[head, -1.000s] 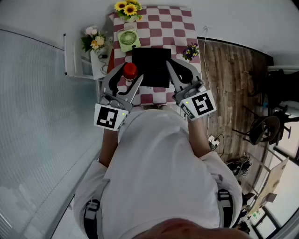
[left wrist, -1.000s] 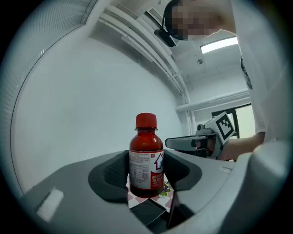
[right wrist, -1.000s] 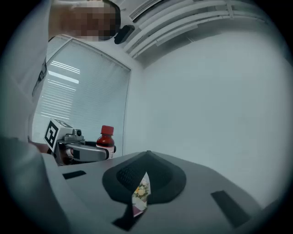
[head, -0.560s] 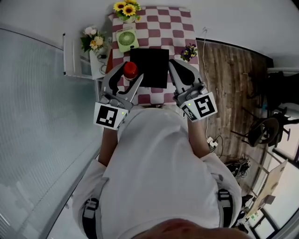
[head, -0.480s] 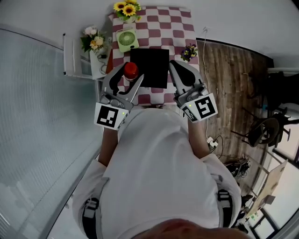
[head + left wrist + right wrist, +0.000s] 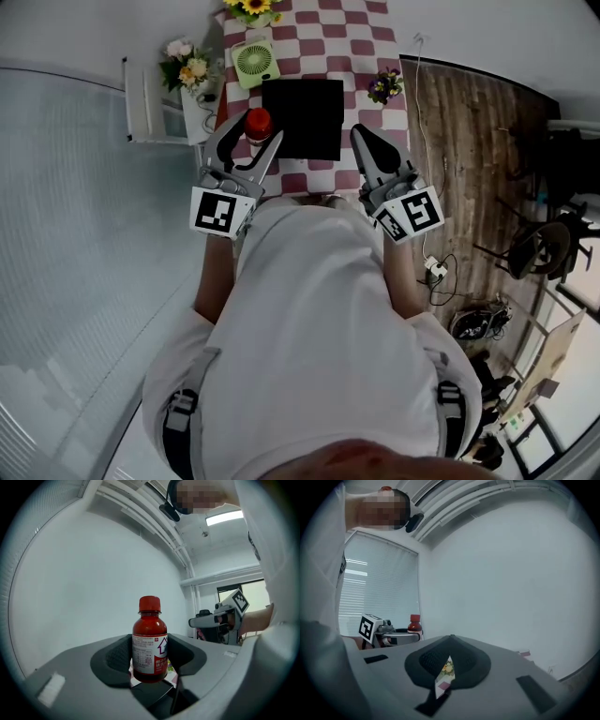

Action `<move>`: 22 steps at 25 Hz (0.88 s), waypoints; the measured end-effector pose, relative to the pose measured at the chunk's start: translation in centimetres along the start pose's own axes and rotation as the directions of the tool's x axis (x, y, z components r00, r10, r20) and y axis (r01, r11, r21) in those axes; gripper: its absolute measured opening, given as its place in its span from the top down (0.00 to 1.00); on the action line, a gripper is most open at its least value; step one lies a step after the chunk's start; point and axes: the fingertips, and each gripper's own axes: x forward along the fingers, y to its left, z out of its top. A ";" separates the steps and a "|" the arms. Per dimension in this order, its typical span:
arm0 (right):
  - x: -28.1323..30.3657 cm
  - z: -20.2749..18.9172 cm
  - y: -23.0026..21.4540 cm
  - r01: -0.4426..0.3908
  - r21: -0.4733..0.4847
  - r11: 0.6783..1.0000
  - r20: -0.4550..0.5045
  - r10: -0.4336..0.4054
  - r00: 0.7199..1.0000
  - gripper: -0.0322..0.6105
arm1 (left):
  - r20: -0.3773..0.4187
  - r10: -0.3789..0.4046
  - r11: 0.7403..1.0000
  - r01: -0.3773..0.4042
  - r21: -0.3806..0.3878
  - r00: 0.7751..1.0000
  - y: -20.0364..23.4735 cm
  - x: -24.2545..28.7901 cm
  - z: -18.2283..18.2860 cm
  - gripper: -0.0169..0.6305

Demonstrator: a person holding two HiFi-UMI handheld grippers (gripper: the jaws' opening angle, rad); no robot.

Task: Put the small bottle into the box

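Observation:
The small bottle (image 6: 257, 122), red with a red cap and a white label, stands upright between the jaws of my left gripper (image 6: 249, 131), which is shut on it. In the head view it hangs at the left edge of the black box (image 6: 302, 119) on the checked table (image 6: 361, 47). In the left gripper view the pads press the bottle (image 6: 150, 644) from both sides. My right gripper (image 6: 362, 136) is shut and empty, just off the box's near right corner. Its pads (image 6: 423, 662) meet with only a sliver of gap.
A green fan (image 6: 253, 58) and sunflowers (image 6: 255, 7) stand behind the box. A small purple flower pot (image 6: 384, 86) sits at the table's right edge. A white shelf with a bouquet (image 6: 187, 67) is left of the table; wooden floor and a cable lie to the right.
The right gripper has drawn back from the box's right edge toward me. The left gripper still holds the bottle by the box's left side. The head view has shifted slightly.

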 end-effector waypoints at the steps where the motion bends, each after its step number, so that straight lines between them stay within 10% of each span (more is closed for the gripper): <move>1: -0.4 -0.3 -0.2 0.010 0.011 1.000 -0.006 -0.010 1.000 0.95 | -0.021 -0.010 1.000 0.010 0.007 1.000 0.1 0.4 -0.9 0.63; 12: -3.3 -1.2 -2.3 0.112 0.058 0.992 -0.017 -0.111 0.994 0.95 | -0.245 -0.167 0.967 0.207 0.149 0.955 -0.8 5.9 -9.1 0.63; 22: -6.0 -1.2 -4.1 0.225 0.079 0.971 -0.022 -0.224 0.974 0.95 | -0.457 -0.306 0.908 0.400 0.124 0.835 -2.5 10.0 -19.2 0.63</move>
